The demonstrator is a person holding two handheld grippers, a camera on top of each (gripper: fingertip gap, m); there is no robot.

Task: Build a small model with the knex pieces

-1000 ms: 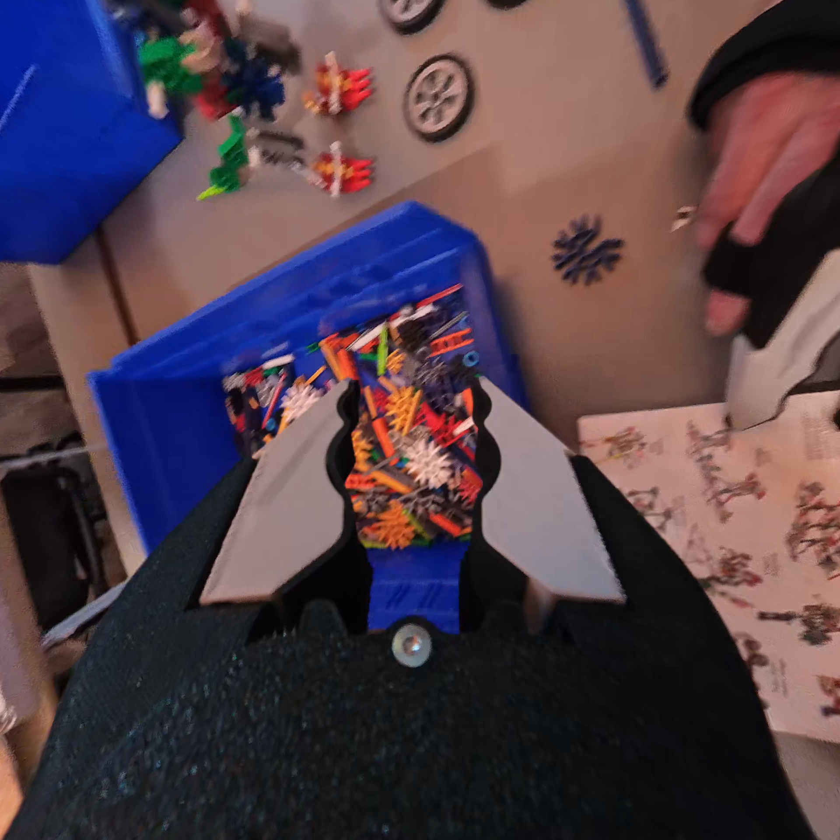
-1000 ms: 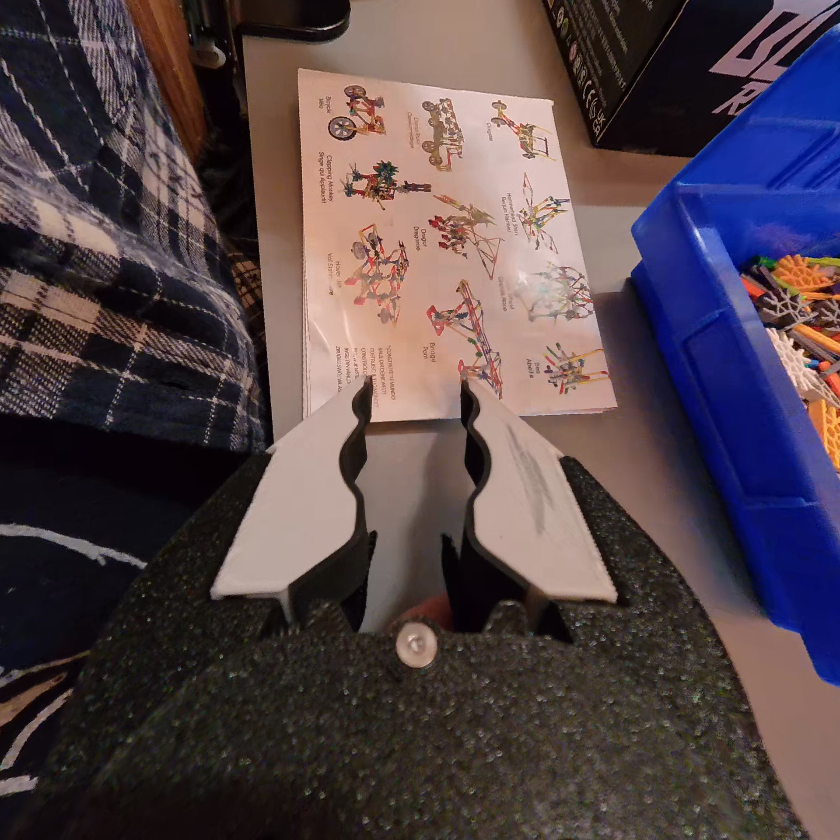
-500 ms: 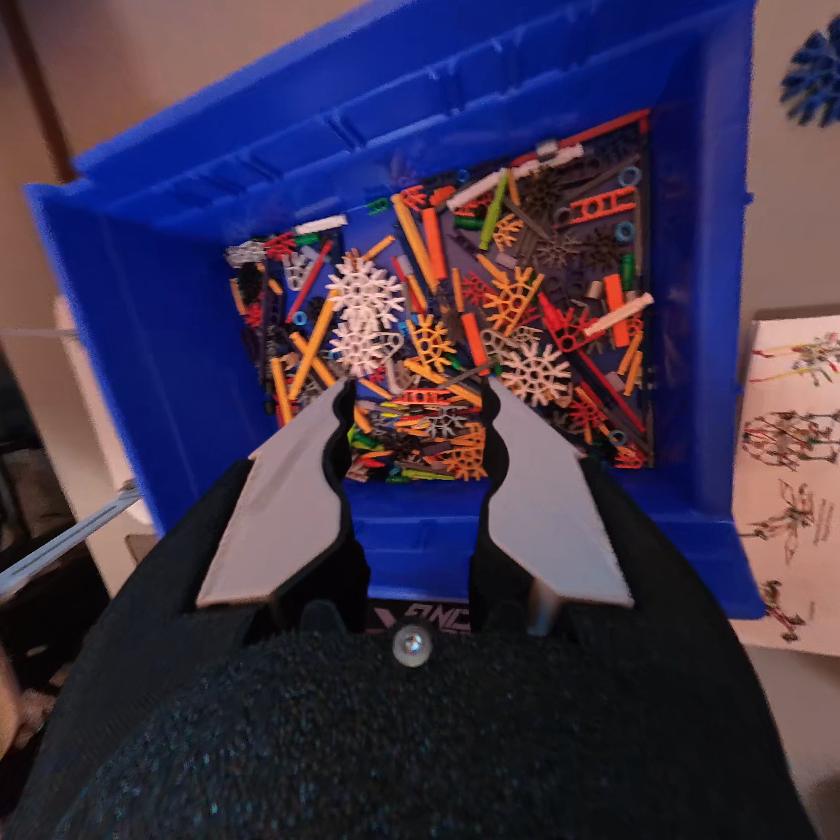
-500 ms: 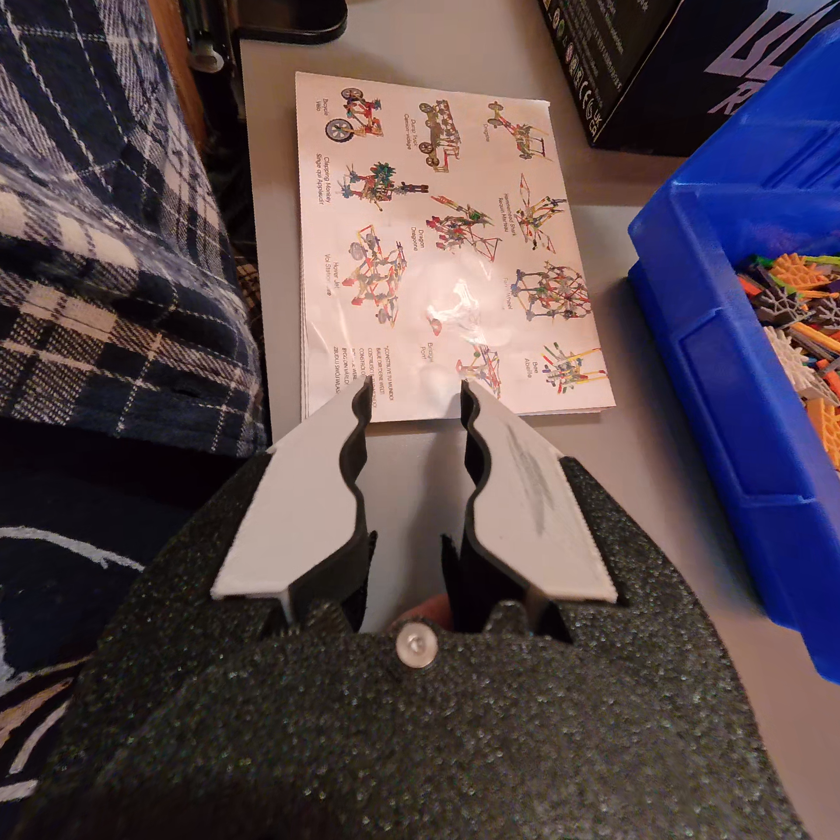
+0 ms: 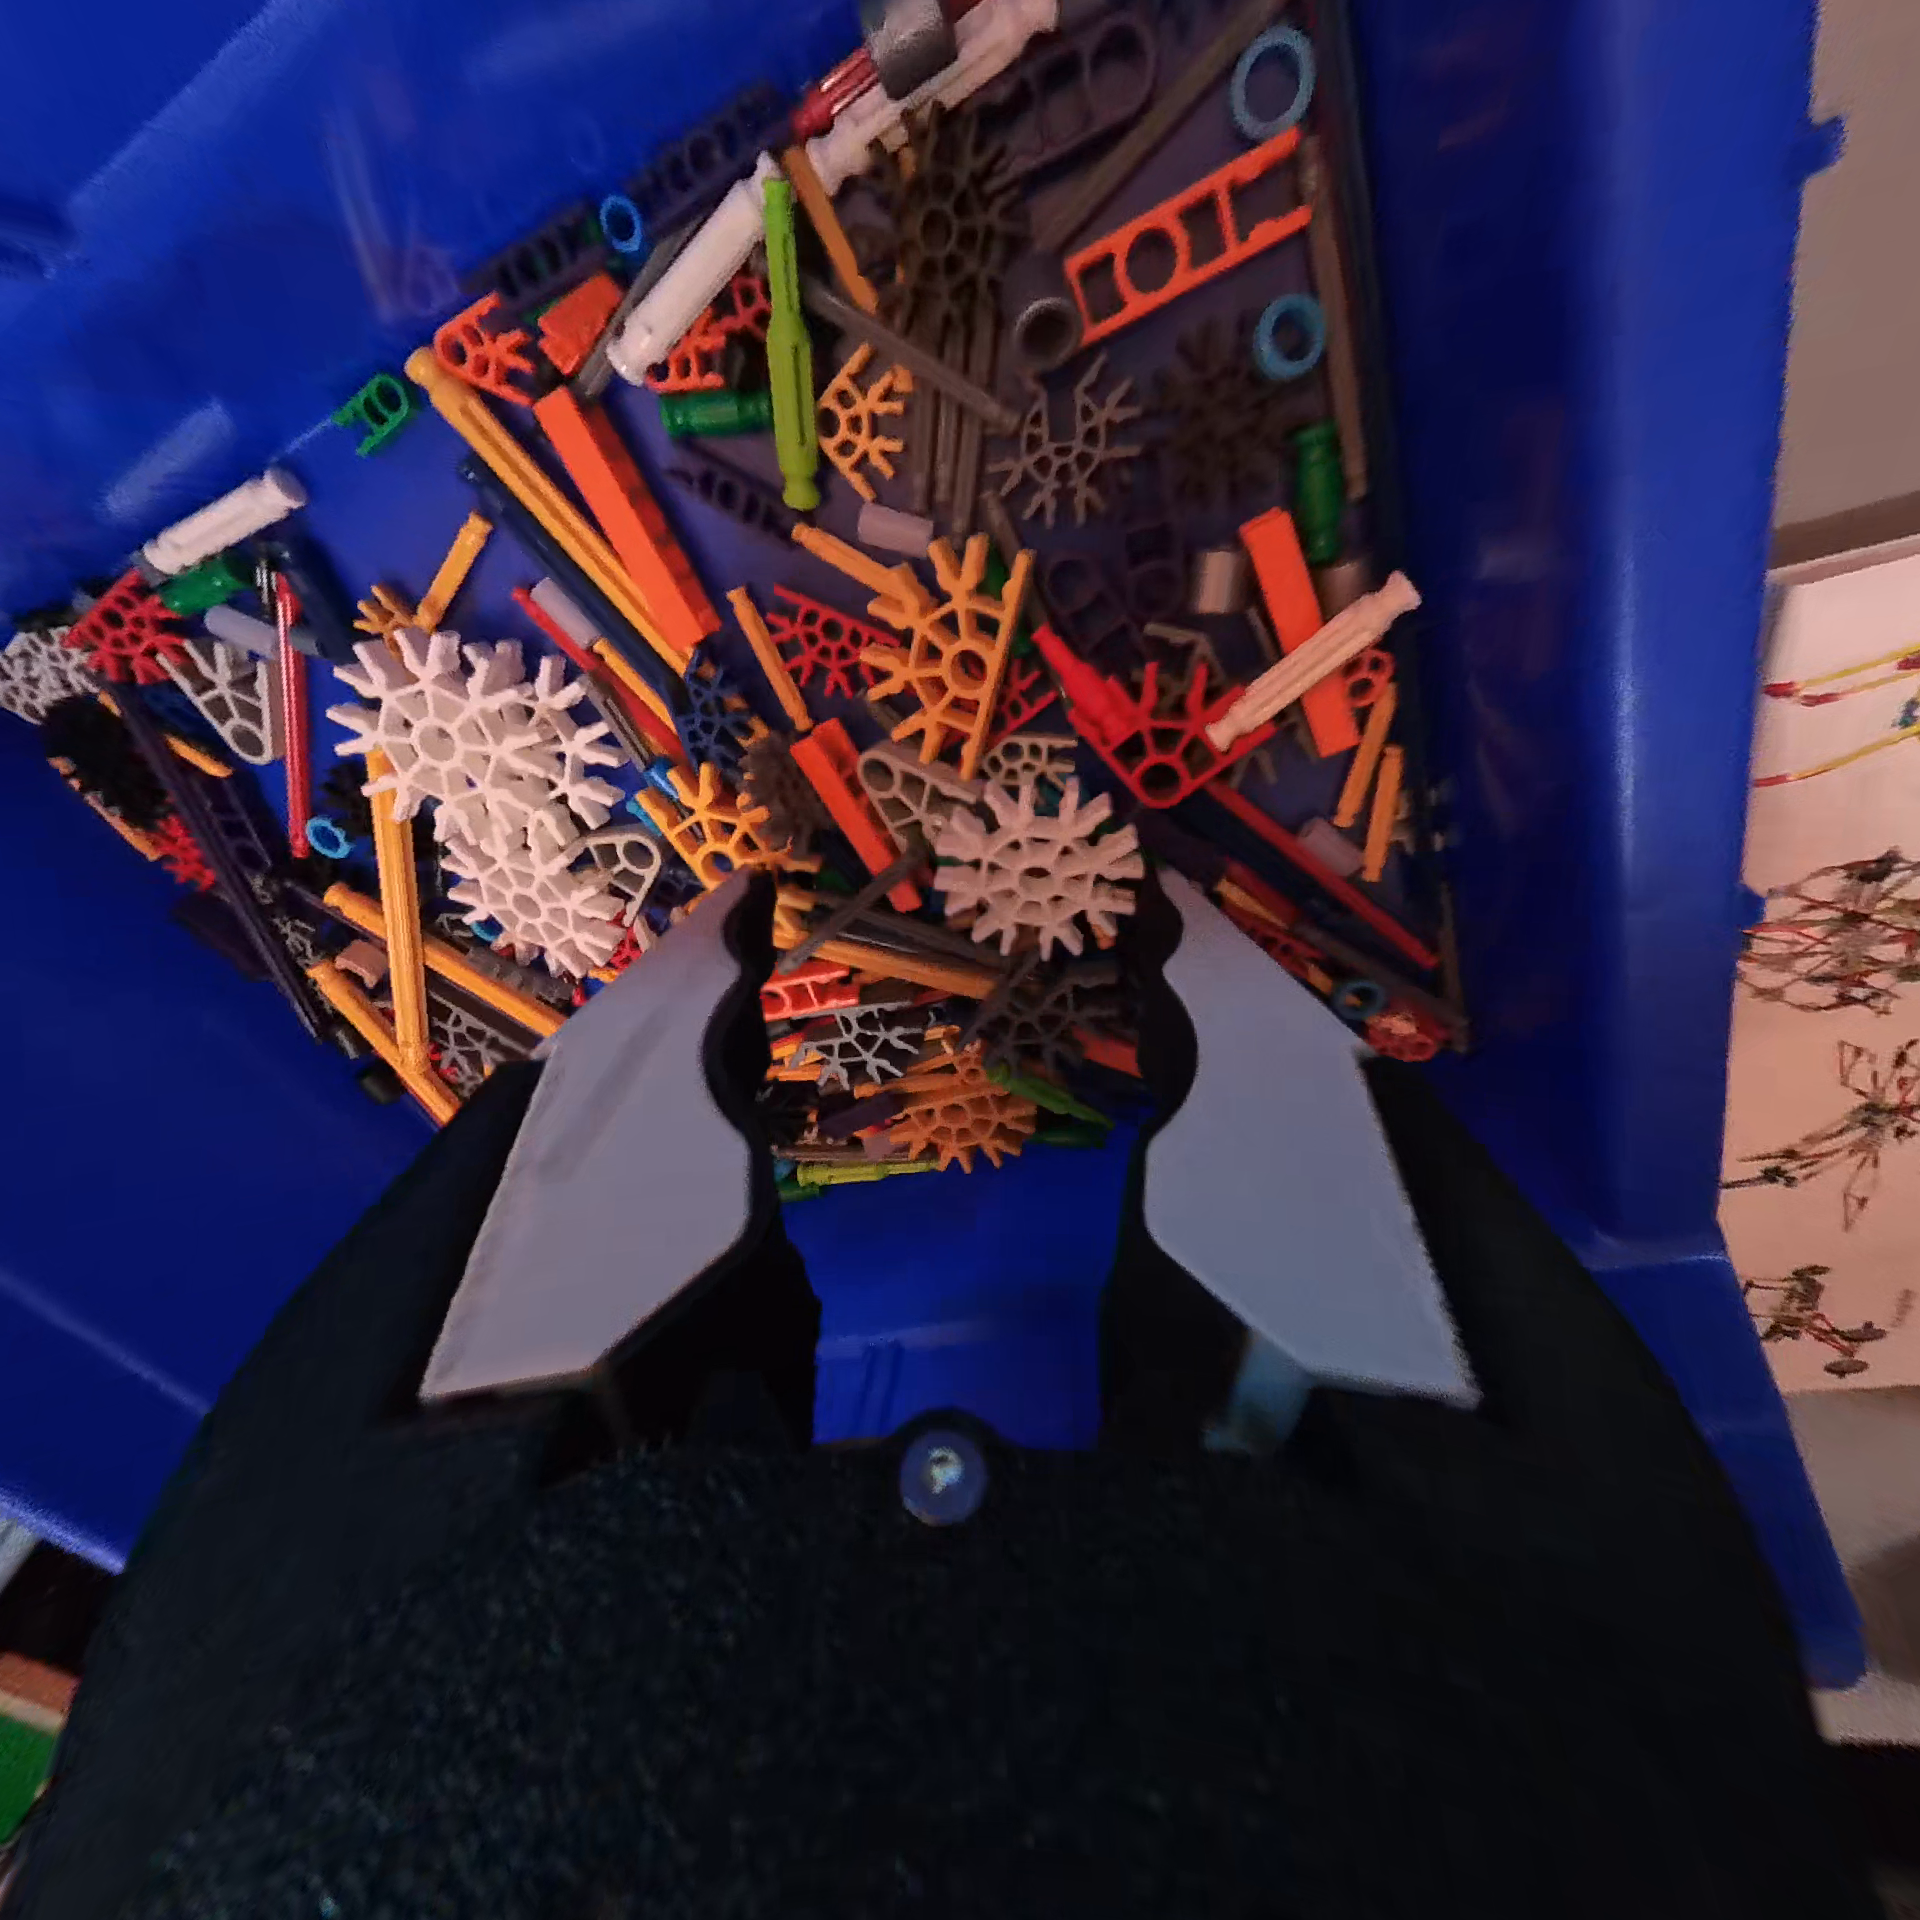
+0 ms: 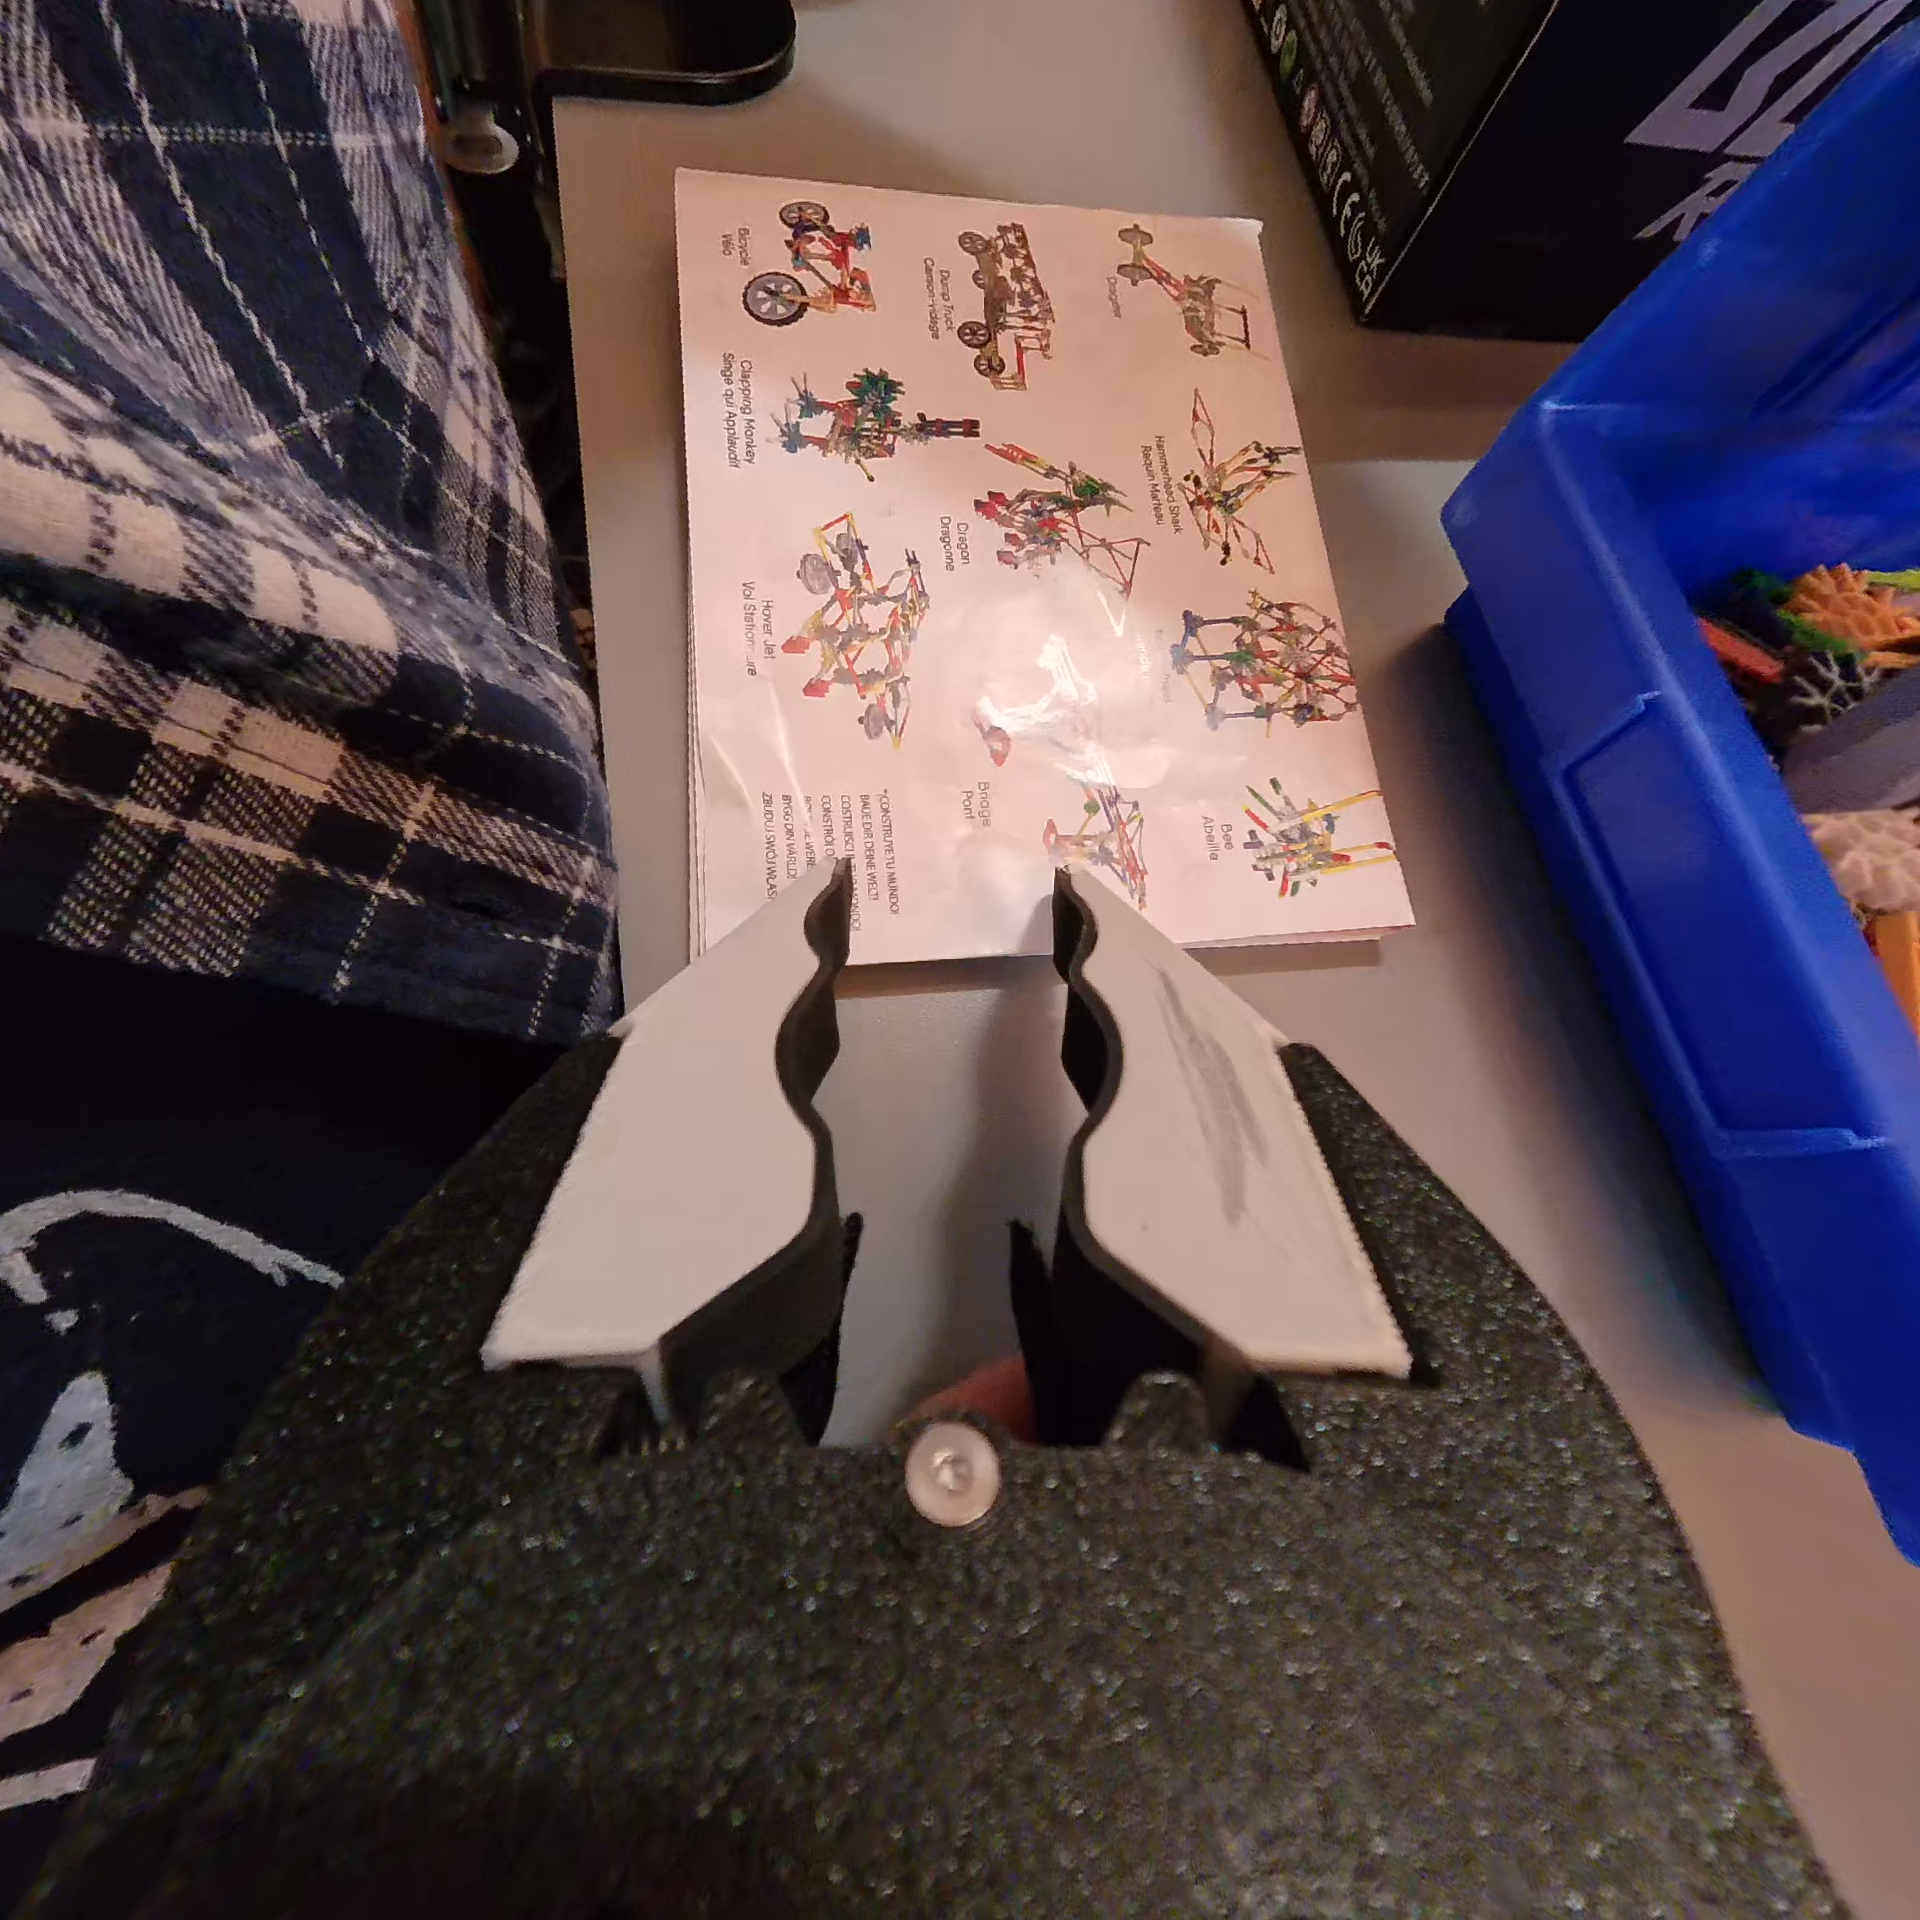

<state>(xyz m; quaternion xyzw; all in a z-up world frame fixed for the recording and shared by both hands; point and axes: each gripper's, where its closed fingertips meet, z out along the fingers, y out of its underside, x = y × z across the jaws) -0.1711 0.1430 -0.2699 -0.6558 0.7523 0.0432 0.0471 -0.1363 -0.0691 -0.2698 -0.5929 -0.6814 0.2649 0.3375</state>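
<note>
Left gripper [image 5: 940, 904] is hovering inside the blue bin [image 5: 1621, 727], fingers spread, white snowflake connector [image 5: 1034, 868] just between its tips. Right gripper [image 6: 945, 894] is gaping, empty, over the instruction booklet [image 6: 1018, 561] beside the bin.

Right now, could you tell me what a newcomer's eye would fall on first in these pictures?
The heap of bright construction-toy pieces filling the blue bin draws the eye first, with the open left claw poised just above it near a white snowflake connector. In the right wrist view, the open right claw hangs over the near edge of a printed instruction sheet on the grey table.
</note>
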